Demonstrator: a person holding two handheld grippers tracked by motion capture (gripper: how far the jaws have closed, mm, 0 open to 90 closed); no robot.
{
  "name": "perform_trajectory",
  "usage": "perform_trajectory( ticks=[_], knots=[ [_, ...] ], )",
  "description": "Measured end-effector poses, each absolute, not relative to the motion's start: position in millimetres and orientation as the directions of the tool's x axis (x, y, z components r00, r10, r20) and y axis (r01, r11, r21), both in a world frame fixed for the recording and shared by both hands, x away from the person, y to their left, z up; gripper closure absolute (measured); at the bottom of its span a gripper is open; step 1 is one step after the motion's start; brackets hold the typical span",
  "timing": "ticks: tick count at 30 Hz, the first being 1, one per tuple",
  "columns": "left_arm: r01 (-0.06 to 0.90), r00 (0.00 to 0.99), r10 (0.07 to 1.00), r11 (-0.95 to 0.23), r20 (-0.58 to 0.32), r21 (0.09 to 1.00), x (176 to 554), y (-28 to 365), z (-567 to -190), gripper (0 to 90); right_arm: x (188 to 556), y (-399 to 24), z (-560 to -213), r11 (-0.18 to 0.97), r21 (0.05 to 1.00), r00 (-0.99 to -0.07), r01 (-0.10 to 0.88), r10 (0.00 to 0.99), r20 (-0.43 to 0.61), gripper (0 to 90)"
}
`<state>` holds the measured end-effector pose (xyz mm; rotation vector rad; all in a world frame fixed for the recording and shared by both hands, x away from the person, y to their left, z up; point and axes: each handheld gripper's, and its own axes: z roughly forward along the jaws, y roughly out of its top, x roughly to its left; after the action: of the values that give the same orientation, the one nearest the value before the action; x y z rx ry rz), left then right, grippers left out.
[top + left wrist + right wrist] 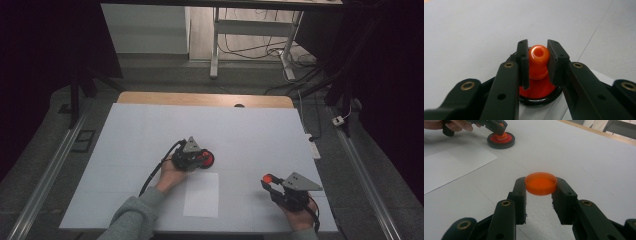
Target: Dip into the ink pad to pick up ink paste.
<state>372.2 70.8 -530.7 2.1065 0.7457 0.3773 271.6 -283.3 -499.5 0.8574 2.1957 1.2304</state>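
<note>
- The bench (pixel 150 130) is covered by a white sheet; a strip of bare wood shows along its far edge.
- A white paper sheet (pixel 201 194) lies flat near the near edge, about midway between the two hands.
- The left claw (pixel 204 159) sits near the middle of the bench, just beyond the paper's far edge. Its jaws are pinching the orange knob (pixel 538 60) by its narrow neck, pads pressed on both sides.
- The orange knob stands upright in the centre of a round red disc with a black rim (pixel 500 140), which rests flat on the bench.
- The right claw (pixel 268 180) is toward the near right corner, well apart from the left one. It is pinching a shallow orange cap (pixel 540 183) across its width, open side up. Whether the cap is resting on the bench surface or held just above it, I cannot tell.
- The orange cap holds nothing inside.
- Open room: the far half of the bench is bare white sheet, and so is the left side beside the person's grey sleeve (pixel 132 217).
- A black cable (pixel 155 175) trails from the left claw back toward the near edge.
</note>
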Motion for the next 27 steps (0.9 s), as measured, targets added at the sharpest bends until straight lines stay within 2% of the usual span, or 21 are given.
perform_trajectory(
  ticks=[4,7,12,27],
  knots=[
    [0.379,0.775,0.632,-0.433,-0.024,0.818,373.0,74.8,-526.8,73.1,271.2,-283.6,-498.7,0.395,0.873,-0.688,0.287,0.719,-0.099,64.5],
    [0.364,0.763,0.643,-0.35,-0.061,0.863,371.3,83.2,-510.0,73.1,271.1,-284.3,-498.3,0.395,0.873,-0.688,0.287,0.719,-0.099,64.5],
    [0.34,0.773,0.628,-0.301,-0.083,0.891,363.6,89.4,-489.7,73.0,272.0,-284.3,-499.1,0.394,0.872,-0.689,0.289,0.719,-0.096,64.5],
    [0.36,0.789,0.601,-0.277,-0.132,0.891,358.2,92.3,-479.1,72.9,272.0,-285.6,-498.0,0.392,0.875,-0.688,0.284,0.719,-0.099,64.5]
  ],
)
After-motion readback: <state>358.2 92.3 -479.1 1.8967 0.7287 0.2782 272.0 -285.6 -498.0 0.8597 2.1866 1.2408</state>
